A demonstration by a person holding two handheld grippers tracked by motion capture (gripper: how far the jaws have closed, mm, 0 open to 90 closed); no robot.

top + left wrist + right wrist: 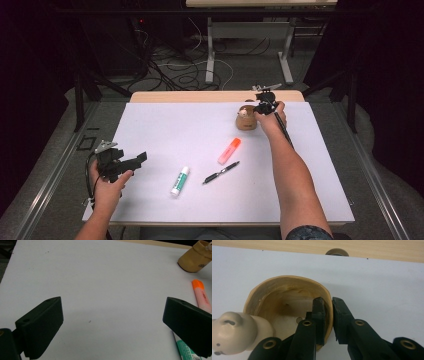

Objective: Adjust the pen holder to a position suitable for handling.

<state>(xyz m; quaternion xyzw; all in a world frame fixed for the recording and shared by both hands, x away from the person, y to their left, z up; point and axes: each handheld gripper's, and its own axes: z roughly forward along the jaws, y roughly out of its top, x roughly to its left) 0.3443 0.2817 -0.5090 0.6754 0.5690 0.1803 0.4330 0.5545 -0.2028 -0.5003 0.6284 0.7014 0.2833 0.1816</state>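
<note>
While clamped on the wall of the tan holder (287, 293), right gripper (328, 315) at the far side of the worktop (165, 127), one jaw inside the rim and one outside, pinched nearly together with the wall between. Beside the jaws, on the holder's rim, a cream figurine (235, 331) with small dark marks. Holder upright, mouth open, nothing inside as far as the right gripper view shows. Left gripper (111, 322) spread wide and holding nothing, low over the near left of the worktop.

By judgement, an early stage: holder gripped, perhaps being steadied or set in place; no writing thing taken up yet, all of them loose on the white sheet.

Count: one holder, one orange highlighter (229, 150), one black pen (220, 172), one glue stick (180, 181) with a green label, all three lying flat in the middle, near one another but apart. Two grippers.
</note>
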